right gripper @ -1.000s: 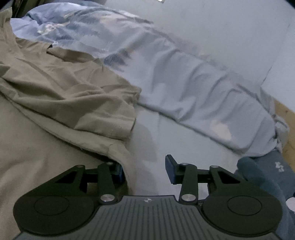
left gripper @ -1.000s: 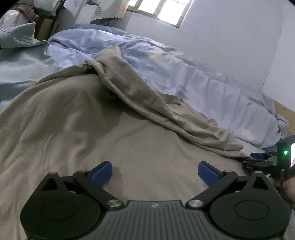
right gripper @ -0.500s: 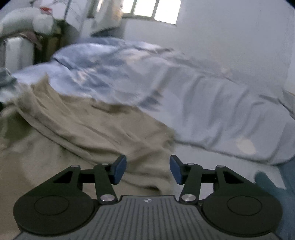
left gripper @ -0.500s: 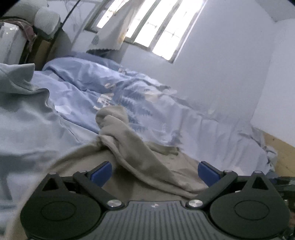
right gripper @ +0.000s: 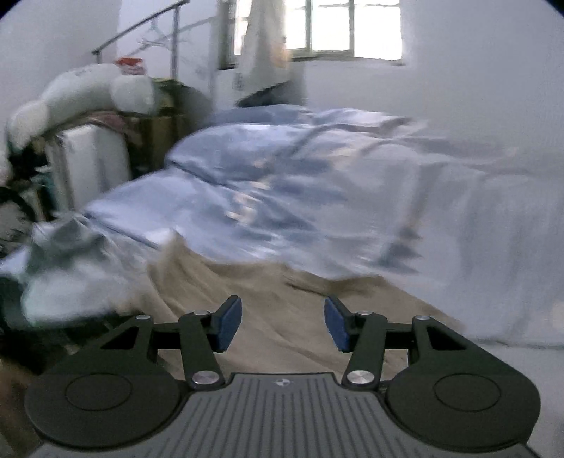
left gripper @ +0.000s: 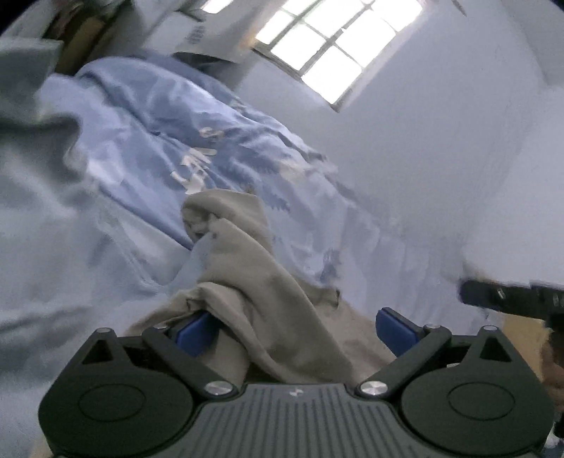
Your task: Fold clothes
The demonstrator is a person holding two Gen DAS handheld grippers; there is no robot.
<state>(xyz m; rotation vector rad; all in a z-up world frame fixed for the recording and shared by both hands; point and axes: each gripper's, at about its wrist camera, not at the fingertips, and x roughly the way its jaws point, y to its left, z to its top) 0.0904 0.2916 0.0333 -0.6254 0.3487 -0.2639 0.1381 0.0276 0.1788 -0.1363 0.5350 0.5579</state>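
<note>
Right gripper (right gripper: 283,322) has just been opening, nothing between its blue pads, lifted off the beige shirt (right gripper: 282,303). Left gripper (left gripper: 294,331) gapes wide, shirt ridge bunched between its pads, ungripped. Shirt lies below the blue duvet (left gripper: 197,141). Fold unfinished; likely regrasp next.

Left gripper (left gripper: 294,329) held with jaws spread wide; right gripper (right gripper: 283,322), jaws just opened, parted with nothing between its pads.

Dim, bluish daylight, both views motion-blurred.
The overexposed barred glass window (right gripper: 352,28) glares behind; fisheye edges bend and darken.
</note>
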